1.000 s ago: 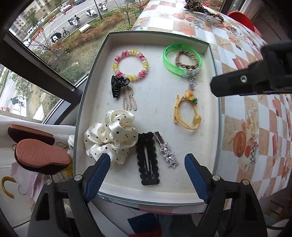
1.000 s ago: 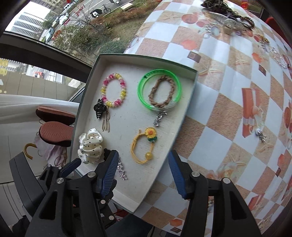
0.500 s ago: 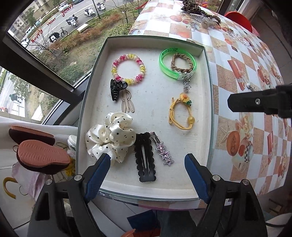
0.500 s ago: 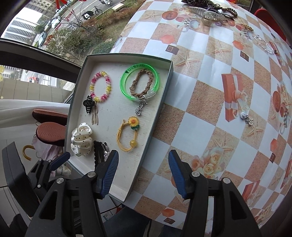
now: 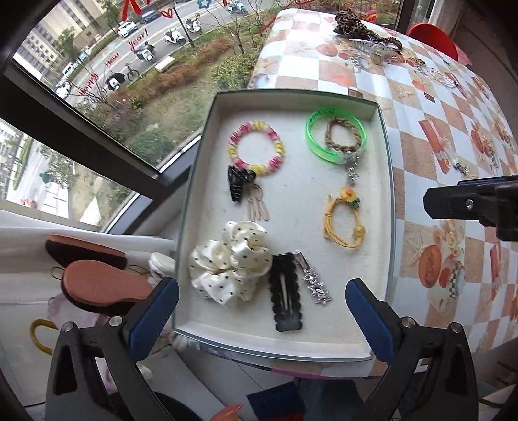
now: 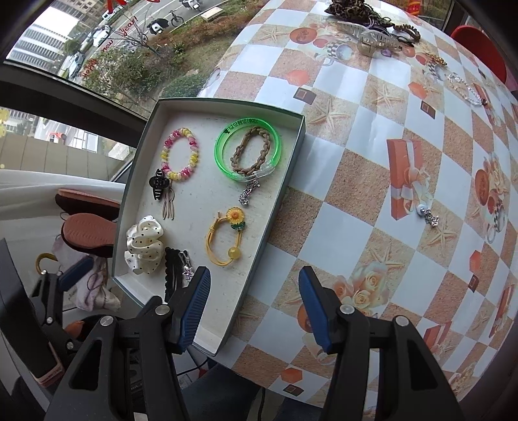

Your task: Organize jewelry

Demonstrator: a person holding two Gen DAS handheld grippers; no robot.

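1. Two grippers hang with jaws spread wide and nothing between them: the left gripper (image 5: 262,311) over the near end of the tray (image 5: 387,181), the right gripper (image 6: 254,302) over the tray's near right corner and the tablecloth (image 6: 353,181).
2. Inside the tray, at 11 o'clock in the left wrist view, lies a pink and yellow bead bracelet (image 5: 256,148); a black claw clip (image 5: 238,183) touches its near edge, with a tan tassel piece (image 5: 257,207) just beside the clip.
3. At 1 o'clock sits a green bangle (image 5: 335,134) with a brown braided band (image 5: 343,137) lying inside its ring, and a small silver charm (image 5: 352,168) at the bangle's near edge.
4. Toward 3 o'clock is a yellow cord bracelet (image 5: 343,220) with a sunflower on its far end.
5. Along the near end, from 7 to 5 o'clock, are a cream polka-dot scrunchie (image 5: 230,265), a black snap clip (image 5: 286,291) touching it, and a silver star clip (image 5: 312,278) against the black one.
6. Outside the tray, in the right wrist view, a small silver charm piece (image 6: 429,215) lies alone on the cloth at 3 o'clock.
7. At 12 o'clock, well apart from the tray, a heap of more pieces (image 6: 372,26) sits on the far side of the table, with a clear bead strand (image 6: 464,87) toward 1 o'clock.
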